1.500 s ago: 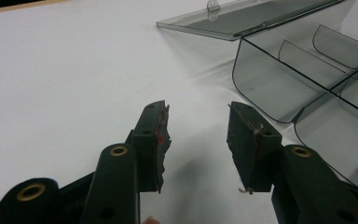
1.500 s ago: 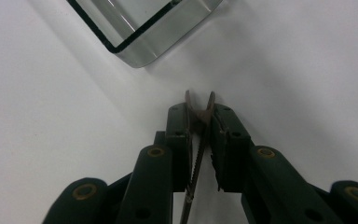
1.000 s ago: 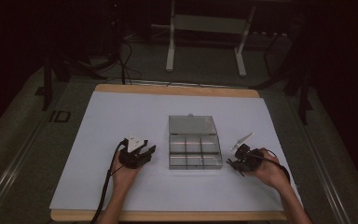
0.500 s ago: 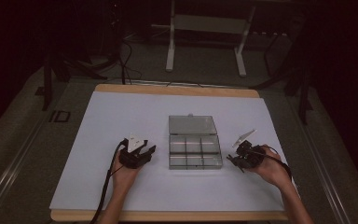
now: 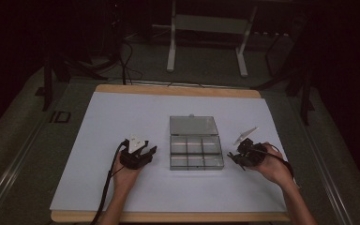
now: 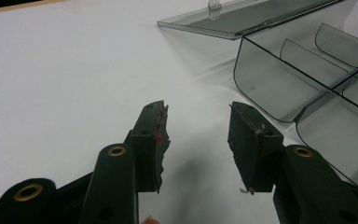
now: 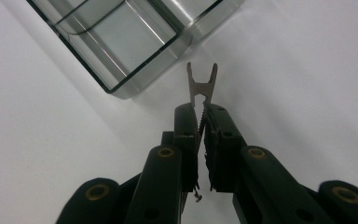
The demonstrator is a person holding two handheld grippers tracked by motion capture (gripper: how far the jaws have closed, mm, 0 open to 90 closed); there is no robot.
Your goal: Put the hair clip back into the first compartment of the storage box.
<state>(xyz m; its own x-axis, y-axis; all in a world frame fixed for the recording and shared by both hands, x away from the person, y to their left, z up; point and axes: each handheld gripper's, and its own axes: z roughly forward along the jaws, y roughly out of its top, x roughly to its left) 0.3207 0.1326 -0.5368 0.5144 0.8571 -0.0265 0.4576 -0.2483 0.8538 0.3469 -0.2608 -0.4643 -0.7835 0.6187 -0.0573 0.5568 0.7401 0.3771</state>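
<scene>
A clear plastic compartment box (image 5: 196, 149) lies in the middle of the white table top, its lid (image 5: 193, 125) folded flat behind it. My left gripper (image 5: 146, 152) rests just left of the box with its jaws open and nothing between them; the box wall (image 6: 270, 79) shows to its right. My right gripper (image 5: 234, 157) sits just right of the box, shut on a small flat metal piece with a forked tip (image 7: 201, 84). That forked tip pokes out past the pads toward the box corner (image 7: 135, 51).
The white sheet (image 5: 122, 117) covers a wooden table whose edge (image 5: 168, 216) runs along the front. A black cable (image 5: 107, 183) trails from the left gripper toward the front edge. A metal stand (image 5: 206, 28) and dark floor lie beyond the table.
The right hand has shifted slightly; the left gripper has stayed in place.
</scene>
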